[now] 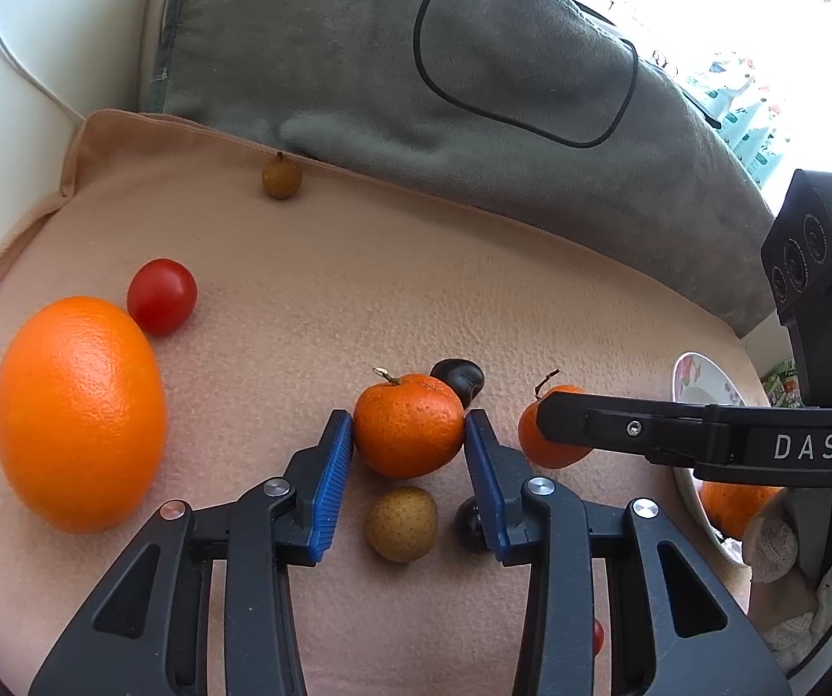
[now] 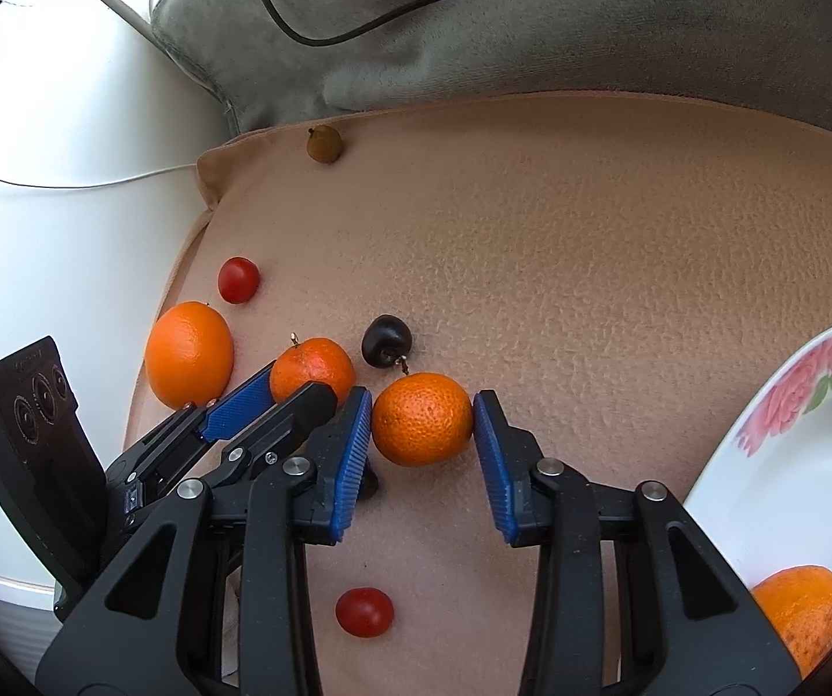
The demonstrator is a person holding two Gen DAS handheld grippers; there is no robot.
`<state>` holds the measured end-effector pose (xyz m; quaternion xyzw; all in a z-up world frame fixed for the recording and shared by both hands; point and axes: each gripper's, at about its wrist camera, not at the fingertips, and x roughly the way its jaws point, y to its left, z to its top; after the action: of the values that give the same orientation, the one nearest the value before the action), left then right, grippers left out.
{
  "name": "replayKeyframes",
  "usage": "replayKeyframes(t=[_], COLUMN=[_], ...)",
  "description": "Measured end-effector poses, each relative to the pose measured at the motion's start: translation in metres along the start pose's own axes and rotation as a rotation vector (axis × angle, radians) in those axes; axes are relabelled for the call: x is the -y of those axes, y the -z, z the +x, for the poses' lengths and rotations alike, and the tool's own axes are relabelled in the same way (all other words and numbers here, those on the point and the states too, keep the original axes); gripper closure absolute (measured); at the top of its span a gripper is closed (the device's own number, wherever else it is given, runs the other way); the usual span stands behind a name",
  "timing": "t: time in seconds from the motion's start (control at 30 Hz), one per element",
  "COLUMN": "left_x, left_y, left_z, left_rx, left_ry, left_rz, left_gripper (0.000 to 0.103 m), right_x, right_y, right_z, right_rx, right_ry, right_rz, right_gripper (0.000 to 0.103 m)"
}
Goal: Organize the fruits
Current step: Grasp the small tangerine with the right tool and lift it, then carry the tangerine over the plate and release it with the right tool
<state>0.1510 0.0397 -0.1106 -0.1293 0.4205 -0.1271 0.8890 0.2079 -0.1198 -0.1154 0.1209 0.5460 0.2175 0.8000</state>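
A: Left to right, what's there?

B: On the peach cloth, far left, a big orange with a red tomato just beside it. Then the left gripper, its fingers narrowed round a mandarin, both blue pads touching its sides.

A: And next over?

B: The right gripper, fingers narrowed the same way on a second mandarin. The left pad touches the peel; on the right pad I think so too, though the curve of the lens makes that hard to call. A dark cherry sits just behind it. Far right is the flowered bowl, with one orange fruit already in it.

A: How will the mandarins handle?

B: Light, I'd judge, with a loose, soft peel that dents under a hard squeeze. Round too, so they may roll or squirt out if pinched off-centre. Taking them across the widest part, as both pairs of fingers now sit, looks right; the stems stay clear.

A: Where should they go?

B: Probably into the bowl.
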Motion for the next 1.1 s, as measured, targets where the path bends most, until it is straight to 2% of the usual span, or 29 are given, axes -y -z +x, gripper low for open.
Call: replayKeyframes(t=[0.57,1.1], left_x=[0.019,0.078], left_y=[-0.004,-0.008], left_z=[-0.019,-0.023], left_rx=[0.044,0.058], left_ry=[0.042,0.111], left_rz=[0.007,0.084], left_gripper=[0.065,0.065], right_x=[0.001,0.057], right_y=[0.014,0.038], right_z=[-0.072,-0.148], right_rx=[0.117,0.239], right_ry=[-0.024,0.049], right_rz=[-0.041,-0.006], right_gripper=[0.065,0.065])
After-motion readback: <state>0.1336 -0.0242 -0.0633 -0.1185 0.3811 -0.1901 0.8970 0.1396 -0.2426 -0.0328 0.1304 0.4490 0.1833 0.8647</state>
